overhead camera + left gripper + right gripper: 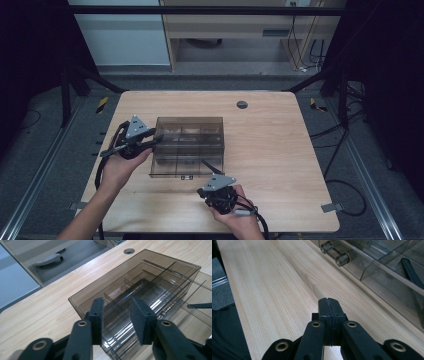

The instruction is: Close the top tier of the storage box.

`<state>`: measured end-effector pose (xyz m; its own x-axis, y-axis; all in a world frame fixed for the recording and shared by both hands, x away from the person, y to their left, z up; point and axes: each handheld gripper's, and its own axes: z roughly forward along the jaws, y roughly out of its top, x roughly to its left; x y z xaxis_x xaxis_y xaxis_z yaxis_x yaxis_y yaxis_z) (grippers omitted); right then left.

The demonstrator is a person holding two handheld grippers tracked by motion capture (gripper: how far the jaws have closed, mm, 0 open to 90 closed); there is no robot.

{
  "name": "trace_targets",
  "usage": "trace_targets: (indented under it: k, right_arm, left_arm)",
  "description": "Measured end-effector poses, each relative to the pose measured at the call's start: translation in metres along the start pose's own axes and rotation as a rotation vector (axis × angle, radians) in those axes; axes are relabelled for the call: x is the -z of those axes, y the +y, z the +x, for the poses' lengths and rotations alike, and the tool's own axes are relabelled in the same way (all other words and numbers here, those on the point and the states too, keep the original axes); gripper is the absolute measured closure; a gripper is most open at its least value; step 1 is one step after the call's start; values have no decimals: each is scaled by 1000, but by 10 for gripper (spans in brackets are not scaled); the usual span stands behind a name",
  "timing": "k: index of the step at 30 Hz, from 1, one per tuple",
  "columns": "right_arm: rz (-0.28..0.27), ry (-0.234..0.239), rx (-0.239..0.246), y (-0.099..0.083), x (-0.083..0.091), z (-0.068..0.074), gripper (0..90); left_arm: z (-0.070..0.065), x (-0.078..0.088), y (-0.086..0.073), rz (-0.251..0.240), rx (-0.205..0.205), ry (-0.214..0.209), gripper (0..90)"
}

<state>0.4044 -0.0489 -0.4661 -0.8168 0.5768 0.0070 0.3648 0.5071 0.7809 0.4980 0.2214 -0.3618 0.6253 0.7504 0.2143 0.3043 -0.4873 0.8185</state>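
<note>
We set our half-open left gripper astride the smoky organizer box corner wall to grip it; our right gripper rested shut, empty.

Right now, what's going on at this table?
A person works a smoky clear plastic box with dividers on a wooden table. The left gripper is at the box's left wall, its jaws apart on either side of that wall and not visibly pressing it. The right gripper is shut with nothing in it, over the table near the box's front right corner and its latch.
</note>
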Motion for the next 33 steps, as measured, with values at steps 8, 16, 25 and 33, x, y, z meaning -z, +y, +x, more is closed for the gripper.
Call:
trace_targets:
  k: [8,16,25,33]
  right_arm:
    - [11,5,0,-1,-1,-1,896]
    - [14,2,3,-2,-1,-1,896]
    - [18,9,8,-2,-2,0,900]
    - [28,17,26,-3,-4,2,900]
  left_arm:
    - [-6,-8,0,-7,-12,-18,774]
    - [-9,-17,-7,-8,21,3,852]
    - [-10,-25,-13,3,45,5,879]
    - [-10,-32,-18,11,58,3,888]
